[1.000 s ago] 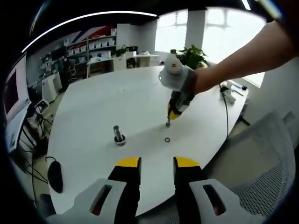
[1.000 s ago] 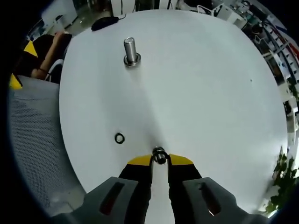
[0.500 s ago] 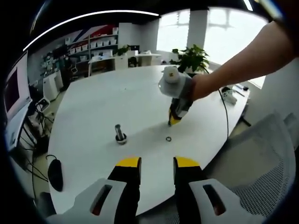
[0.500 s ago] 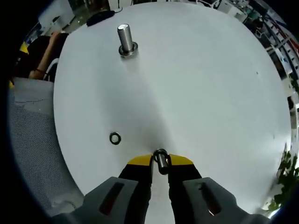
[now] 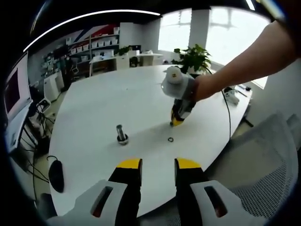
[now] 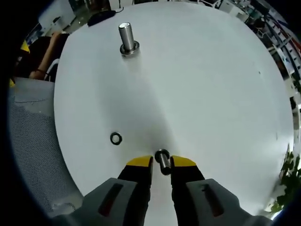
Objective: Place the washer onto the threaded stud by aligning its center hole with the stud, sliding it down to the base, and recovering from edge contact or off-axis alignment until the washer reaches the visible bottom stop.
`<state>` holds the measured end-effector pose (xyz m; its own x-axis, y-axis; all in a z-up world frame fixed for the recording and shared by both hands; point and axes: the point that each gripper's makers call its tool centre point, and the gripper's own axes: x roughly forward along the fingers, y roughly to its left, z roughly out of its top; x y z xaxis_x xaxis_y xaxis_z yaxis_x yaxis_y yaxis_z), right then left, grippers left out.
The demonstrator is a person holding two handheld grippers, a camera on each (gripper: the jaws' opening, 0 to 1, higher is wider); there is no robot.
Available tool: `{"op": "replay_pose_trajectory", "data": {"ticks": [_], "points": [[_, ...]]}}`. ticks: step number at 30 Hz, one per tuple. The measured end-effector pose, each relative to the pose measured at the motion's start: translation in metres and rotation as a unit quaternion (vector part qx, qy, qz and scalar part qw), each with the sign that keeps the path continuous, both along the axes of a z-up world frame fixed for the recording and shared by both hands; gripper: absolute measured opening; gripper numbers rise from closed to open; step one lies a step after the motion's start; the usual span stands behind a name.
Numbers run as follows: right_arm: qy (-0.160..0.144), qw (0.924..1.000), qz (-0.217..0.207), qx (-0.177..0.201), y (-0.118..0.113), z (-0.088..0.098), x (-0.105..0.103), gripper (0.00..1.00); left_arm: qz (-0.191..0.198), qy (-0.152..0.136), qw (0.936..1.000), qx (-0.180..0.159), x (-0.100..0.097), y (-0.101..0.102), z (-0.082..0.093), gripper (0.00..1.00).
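A steel threaded stud (image 5: pixel 122 135) (image 6: pixel 126 37) stands upright on the white oval table (image 5: pixel 103 103) (image 6: pixel 207 84). A small dark washer (image 5: pixel 170 139) (image 6: pixel 115 138) lies flat on the table, apart from the stud. My right gripper (image 6: pixel 161 162) (image 5: pixel 173 123) hovers just above the table near that washer, shut on a small metal cylinder (image 6: pixel 162 160) with a ring-like top. A person's hand (image 5: pixel 202 87) holds this gripper. My left gripper (image 5: pixel 158 165) stays at the table's near edge, open with nothing between its fingers.
A black mouse (image 5: pixel 55 176) (image 6: pixel 101 15) lies near the table's edge beyond the stud. A grey mesh chair (image 5: pixel 263 160) (image 6: pixel 33 141) stands beside the table. A cable and a white device (image 5: pixel 230 96) sit at the far right edge. A person's arm (image 6: pixel 44 61) shows at the left.
The right gripper has risen a little off the table and shifted slightly toward the stud. The held metal piece now shows its side as a short cylinder. The left gripper has not moved.
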<state>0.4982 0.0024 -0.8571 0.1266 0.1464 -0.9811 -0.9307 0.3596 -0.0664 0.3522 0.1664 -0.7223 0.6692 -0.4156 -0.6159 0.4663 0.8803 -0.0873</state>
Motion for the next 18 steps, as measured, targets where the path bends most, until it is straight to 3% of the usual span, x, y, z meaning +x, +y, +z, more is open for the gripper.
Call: {"op": "replay_pose_trajectory", "data": {"ticks": [18], "points": [[-0.015, 0.9995, -0.028, 0.009, -0.016, 0.018, -0.004, 0.22, -0.013, -0.008, 0.9999, -0.004, 0.0, -0.006, 0.004, 0.26]]}}
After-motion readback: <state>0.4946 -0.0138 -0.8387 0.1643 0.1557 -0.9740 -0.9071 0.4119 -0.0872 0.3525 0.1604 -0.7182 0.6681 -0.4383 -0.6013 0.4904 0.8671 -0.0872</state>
